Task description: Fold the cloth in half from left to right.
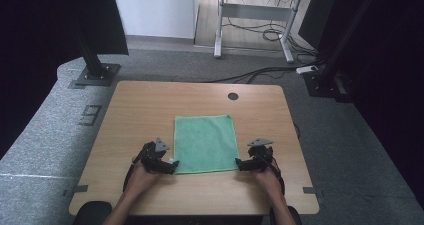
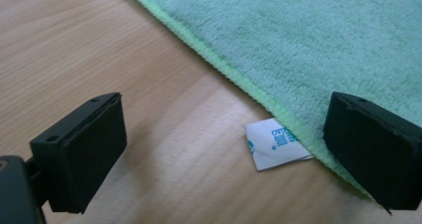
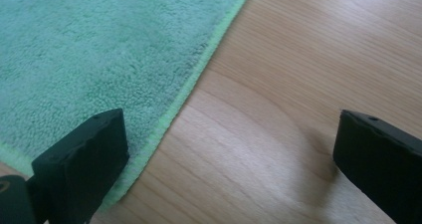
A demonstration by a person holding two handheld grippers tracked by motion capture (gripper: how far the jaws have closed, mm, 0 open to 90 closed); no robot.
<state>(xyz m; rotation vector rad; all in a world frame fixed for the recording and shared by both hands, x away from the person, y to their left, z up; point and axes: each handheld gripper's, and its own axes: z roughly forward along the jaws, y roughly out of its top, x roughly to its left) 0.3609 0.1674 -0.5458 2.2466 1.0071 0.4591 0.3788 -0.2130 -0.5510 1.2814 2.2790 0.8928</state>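
Observation:
A green cloth (image 1: 205,143) lies flat on the wooden table (image 1: 145,105). My left gripper (image 1: 173,166) is at its near left corner, open, low over the table. In the left gripper view the cloth's hem (image 2: 234,74) runs between the jaws and a white label (image 2: 274,143) sticks out from the edge; the left gripper (image 2: 224,154) straddles that corner. My right gripper (image 1: 239,163) is at the near right corner, open. In the right gripper view the cloth (image 3: 99,50) lies under the left jaw, and the right gripper (image 3: 229,169) spans hem and bare wood.
A round cable hole (image 1: 233,96) sits near the table's far edge. Beyond the table are a dark stand base (image 1: 95,75), a desk frame (image 1: 255,30) and cables (image 1: 270,75) on the grey floor. The person's hands (image 1: 140,180) come in from the near edge.

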